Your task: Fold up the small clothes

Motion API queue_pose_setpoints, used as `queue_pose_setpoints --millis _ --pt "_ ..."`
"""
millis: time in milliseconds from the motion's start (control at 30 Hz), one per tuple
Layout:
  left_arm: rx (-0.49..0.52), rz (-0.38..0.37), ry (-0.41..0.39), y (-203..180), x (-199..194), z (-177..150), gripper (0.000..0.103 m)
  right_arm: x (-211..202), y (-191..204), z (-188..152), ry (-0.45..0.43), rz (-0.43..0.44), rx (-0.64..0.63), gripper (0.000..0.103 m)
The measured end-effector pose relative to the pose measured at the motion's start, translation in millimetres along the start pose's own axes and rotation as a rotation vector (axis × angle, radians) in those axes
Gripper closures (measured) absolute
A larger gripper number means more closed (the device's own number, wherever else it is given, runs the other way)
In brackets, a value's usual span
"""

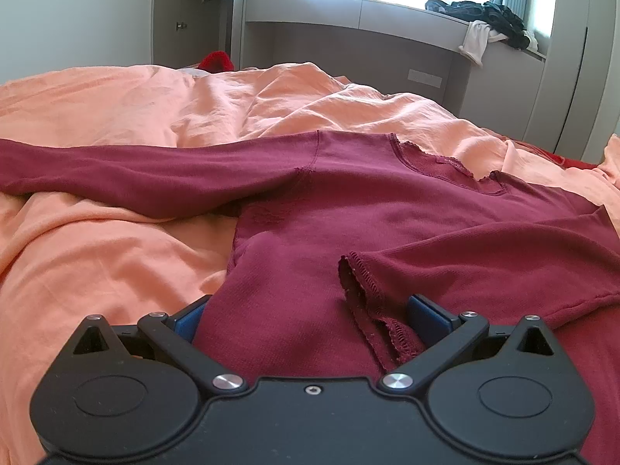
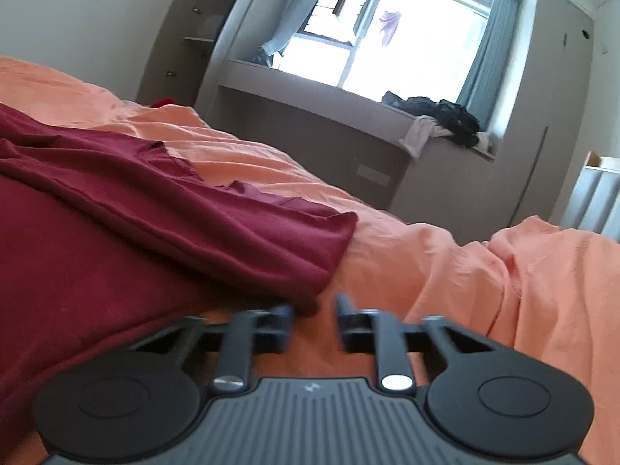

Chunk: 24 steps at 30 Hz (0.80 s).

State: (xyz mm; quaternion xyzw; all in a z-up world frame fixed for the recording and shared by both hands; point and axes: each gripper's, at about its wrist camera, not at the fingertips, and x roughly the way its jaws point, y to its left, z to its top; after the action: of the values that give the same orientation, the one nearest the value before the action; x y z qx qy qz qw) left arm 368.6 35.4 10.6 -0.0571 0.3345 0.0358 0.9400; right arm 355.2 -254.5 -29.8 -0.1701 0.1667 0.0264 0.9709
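Maroon long-sleeve top [image 1: 348,209] lies spread on the orange bedsheet [image 1: 116,255], neckline [image 1: 445,166] w/ scalloped trim toward 1 o'clock in the left wrist view. One sleeve [image 1: 116,170] runs out flat to 9 o'clock across the sheet; other sleeve [image 1: 484,271] is folded back over the body, its cuff [image 1: 360,279] ending near centre, just ahead of the tool. Left gripper [image 1: 310,316] sits at 6 o'clock, jaws spread wide apart, blue pads [image 1: 426,316] on either side of the top's lower body fabric; the cuff edge drapes down just inside the pad at 5 o'clock; pads don't look pressed on the cloth. In the right wrist view the top [image 2: 155,209] fills 9 o'clock, a folded sleeve edge [image 2: 310,255] ending near centre, sheet [image 2: 503,290] from 3 to 5 o'clock. Right gripper [image 2: 314,323] at 6 o'clock is blurred, fingers a narrow gap apart, nothing clamped between, tips just beside the sleeve edge's lowest corner; touching or not, can't tell. Beyond the bed at 12 o'clock: window [image 2: 387,31] w/ blue-grey curtain [image 2: 488,50], grey window bench [image 1: 348,11] carrying a pile of dark clothes [image 1: 488,15] plus a white piece [image 1: 474,40] hanging off its edge. Small red item [image 1: 215,60] at 11 o'clock past the sheet.
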Motion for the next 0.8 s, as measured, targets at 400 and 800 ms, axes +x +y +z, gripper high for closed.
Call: queue_pose_setpoints --millis 400,800 --pt "0.018 0.001 -0.007 -1.1 -4.9 -1.6 0.0 5.9 -7.7 -10.3 0.092 0.025 0.13 0.096" --pt "-0.049 0.119 -0.157 38.2 -45.0 5.8 0.0 -56.1 -19.5 7.2 -0.01 0.045 0.297 0.025"
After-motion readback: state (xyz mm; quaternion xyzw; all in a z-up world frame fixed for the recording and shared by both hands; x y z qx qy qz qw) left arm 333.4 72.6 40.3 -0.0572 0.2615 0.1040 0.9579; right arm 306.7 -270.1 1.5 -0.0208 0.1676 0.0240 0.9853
